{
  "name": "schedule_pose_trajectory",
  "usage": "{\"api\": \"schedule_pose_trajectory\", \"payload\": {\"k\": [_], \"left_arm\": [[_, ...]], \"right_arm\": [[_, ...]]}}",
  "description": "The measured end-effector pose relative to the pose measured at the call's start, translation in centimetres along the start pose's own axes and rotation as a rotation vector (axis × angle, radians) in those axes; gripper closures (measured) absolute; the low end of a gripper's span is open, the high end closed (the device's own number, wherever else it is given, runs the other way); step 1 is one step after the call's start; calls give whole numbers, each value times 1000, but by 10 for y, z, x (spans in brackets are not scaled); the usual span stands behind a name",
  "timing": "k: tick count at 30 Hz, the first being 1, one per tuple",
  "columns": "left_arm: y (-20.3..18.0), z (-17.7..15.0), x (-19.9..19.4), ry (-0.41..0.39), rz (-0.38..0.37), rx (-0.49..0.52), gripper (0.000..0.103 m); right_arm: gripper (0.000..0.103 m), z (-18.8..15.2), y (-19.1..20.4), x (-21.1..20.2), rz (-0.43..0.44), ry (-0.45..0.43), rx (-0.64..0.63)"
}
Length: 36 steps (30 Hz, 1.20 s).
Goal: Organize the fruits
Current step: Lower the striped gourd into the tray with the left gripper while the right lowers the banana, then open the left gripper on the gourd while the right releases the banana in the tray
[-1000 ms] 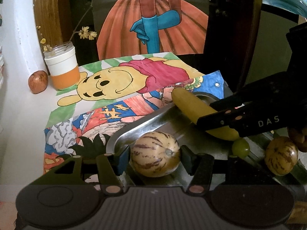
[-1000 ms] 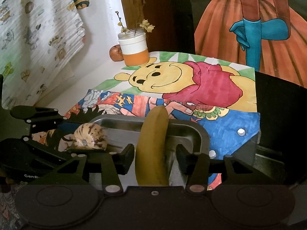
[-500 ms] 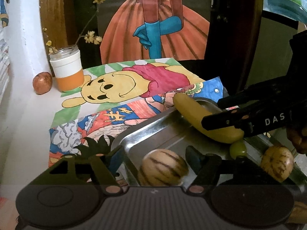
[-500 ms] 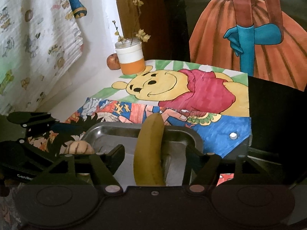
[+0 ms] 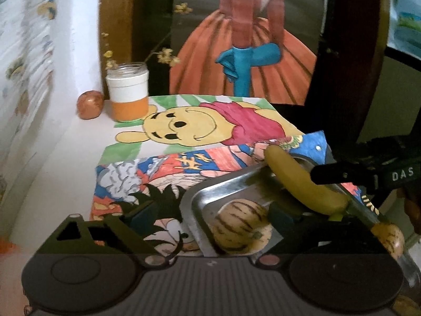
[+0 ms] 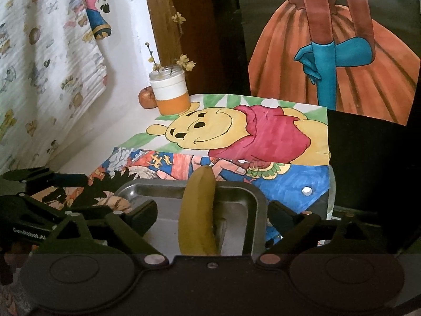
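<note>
A steel tray (image 5: 210,192) lies on the coloured drawings. In it rest a striped pepino melon (image 5: 240,226) and a banana (image 5: 302,184), whose far end leans on the tray rim. A second striped melon (image 5: 392,239) sits at the tray's right. My left gripper (image 5: 208,214) is open and empty; the melon lies by its right finger. My right gripper (image 6: 211,210) is open wide, its fingers apart on either side of the banana (image 6: 197,210) without touching it. The tray also shows in the right wrist view (image 6: 252,197). The other gripper's body hides part of the tray in each view.
An orange-and-white jar (image 5: 129,94) with yellow flower twigs stands at the back left, a small reddish apple (image 5: 89,104) beside it. A Winnie-the-Pooh drawing (image 5: 200,121) covers the table. A patterned cloth (image 6: 39,65) hangs on the left wall. A painted skirt picture stands behind.
Both grippers opened and drew back. The left let go of the striped melon, which now rests in the tray. The right let go of the banana and its fingers spread wide.
</note>
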<state>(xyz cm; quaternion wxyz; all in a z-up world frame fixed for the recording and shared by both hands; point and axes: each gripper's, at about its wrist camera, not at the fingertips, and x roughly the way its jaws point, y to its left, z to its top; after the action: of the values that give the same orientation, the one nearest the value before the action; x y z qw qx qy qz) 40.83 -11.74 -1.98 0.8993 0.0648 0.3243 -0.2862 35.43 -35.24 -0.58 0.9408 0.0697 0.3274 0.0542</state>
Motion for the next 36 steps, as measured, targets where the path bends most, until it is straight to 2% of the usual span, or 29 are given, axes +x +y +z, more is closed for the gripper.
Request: {"api": "schedule_pose_trajectory", "payload": {"k": [7, 19, 36], "left_arm": [[7, -3, -7, -24, 25, -60, 0], [8, -10, -10, -48, 95, -147, 0], [1, -9, -17, -58, 137, -126, 0]], "right_arm": [[1, -2, 0, -1, 3, -2, 14], [1, -3, 1, -3, -7, 5, 36], [1, -5, 5, -6, -27, 28, 39]]}}
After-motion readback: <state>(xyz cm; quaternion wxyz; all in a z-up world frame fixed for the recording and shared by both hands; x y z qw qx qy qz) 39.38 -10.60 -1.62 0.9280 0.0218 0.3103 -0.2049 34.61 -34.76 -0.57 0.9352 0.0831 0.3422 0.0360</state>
